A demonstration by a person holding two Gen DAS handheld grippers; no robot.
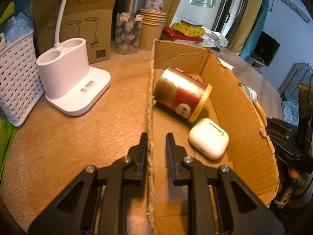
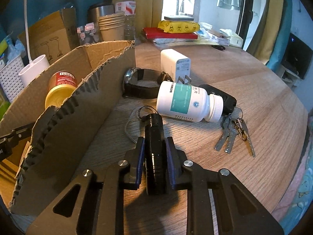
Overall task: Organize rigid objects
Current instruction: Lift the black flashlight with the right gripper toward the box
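My right gripper (image 2: 155,148) was clamped on the black flashlight (image 2: 154,146), apparently just off the table (image 2: 254,98). My left gripper (image 1: 156,146) straddled the cardboard box (image 1: 244,117) wall, not closed. Step: loading. Next called for lifting over the wall, beside the can (image 1: 182,92) and earbud case (image 1: 208,138).

- The box (image 1: 244,105) was plain brown cardboard.
- The can (image 1: 182,93) was red and gold.
- The earbud case (image 1: 208,138) was white.
- The pill bottle (image 2: 187,100) was white with a teal label.
- The flashlight (image 2: 154,146) was glossy black.
- The counter (image 2: 244,90) showed light wood grain.
- The lamp base (image 1: 74,78) was white.
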